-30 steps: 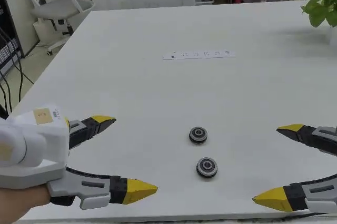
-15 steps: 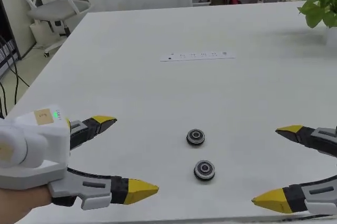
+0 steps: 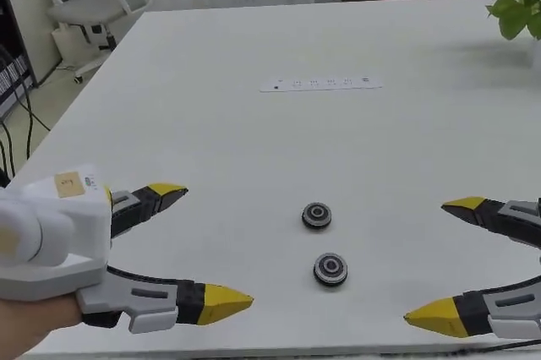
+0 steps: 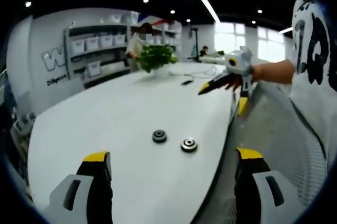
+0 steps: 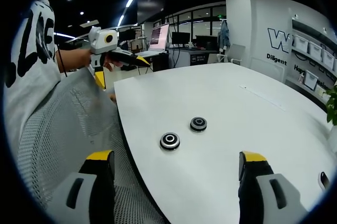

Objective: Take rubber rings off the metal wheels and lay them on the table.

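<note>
Overhead, left gripper (image 3: 215,246) and right gripper (image 3: 425,263) gape, flanking wheels (image 3: 317,215) (image 3: 330,269); their views add chair (image 5: 63,129).

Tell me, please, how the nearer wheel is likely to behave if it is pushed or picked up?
The nearer wheel lies flat on the table, so a push would probably slide it, not roll it. Its metal hub suggests weight for its size. The dark rubber ring around it should grip rather than slip.
</note>
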A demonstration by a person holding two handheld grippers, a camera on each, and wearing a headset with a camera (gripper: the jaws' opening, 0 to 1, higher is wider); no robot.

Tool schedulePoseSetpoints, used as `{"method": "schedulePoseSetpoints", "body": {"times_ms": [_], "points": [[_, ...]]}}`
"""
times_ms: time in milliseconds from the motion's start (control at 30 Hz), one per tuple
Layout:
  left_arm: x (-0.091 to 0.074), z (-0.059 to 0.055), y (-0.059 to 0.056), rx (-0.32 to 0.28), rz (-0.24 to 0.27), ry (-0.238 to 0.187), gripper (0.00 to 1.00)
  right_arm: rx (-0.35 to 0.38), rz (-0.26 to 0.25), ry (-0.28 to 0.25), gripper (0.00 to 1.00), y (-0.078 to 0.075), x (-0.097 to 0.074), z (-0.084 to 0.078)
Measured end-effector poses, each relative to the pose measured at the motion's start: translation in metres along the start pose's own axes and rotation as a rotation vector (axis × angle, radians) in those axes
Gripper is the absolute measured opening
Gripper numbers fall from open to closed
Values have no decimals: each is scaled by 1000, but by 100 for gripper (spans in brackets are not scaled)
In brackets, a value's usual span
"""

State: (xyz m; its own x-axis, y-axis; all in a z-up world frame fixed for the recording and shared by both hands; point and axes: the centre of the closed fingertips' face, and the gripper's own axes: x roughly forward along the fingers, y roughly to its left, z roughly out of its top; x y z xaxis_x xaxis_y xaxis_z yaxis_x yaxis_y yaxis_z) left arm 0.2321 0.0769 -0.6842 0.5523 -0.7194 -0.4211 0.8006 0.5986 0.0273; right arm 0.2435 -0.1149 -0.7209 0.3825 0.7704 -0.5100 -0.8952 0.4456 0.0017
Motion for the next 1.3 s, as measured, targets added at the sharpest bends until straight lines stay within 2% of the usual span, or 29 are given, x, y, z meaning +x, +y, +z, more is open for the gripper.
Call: {"method": "schedulePoseSetpoints", "body": {"times_ms": [33, 133, 533, 667, 800, 1000, 1133, 1300], "points": [[0, 2, 2, 0, 14, -9, 99, -1, 5, 1, 95, 0, 1, 0], [0, 2, 2, -13, 13, -13, 98, -3, 17, 7, 94, 0, 4, -1], [-2, 1, -1, -6, 20, 4, 98, -18, 53, 15, 94, -1, 11, 1], [-6, 0, -1, -13, 28, -2, 98, -21, 63, 13, 94, 2, 12, 2], [-6, -4, -2, -25, 21, -3, 98, -22, 44, 32, 94, -2, 12, -3], [-7, -5, 0, -26, 20, -5, 97, -37, 52, 44, 94, 3, 15, -3], [-1, -2, -5, -16, -2, -4, 97, -27, 53, 21, 93, 5, 13, 2], [1, 2, 2, -8, -2, -7, 97, -5, 48, -6, 93, 3, 10, 3]]}}
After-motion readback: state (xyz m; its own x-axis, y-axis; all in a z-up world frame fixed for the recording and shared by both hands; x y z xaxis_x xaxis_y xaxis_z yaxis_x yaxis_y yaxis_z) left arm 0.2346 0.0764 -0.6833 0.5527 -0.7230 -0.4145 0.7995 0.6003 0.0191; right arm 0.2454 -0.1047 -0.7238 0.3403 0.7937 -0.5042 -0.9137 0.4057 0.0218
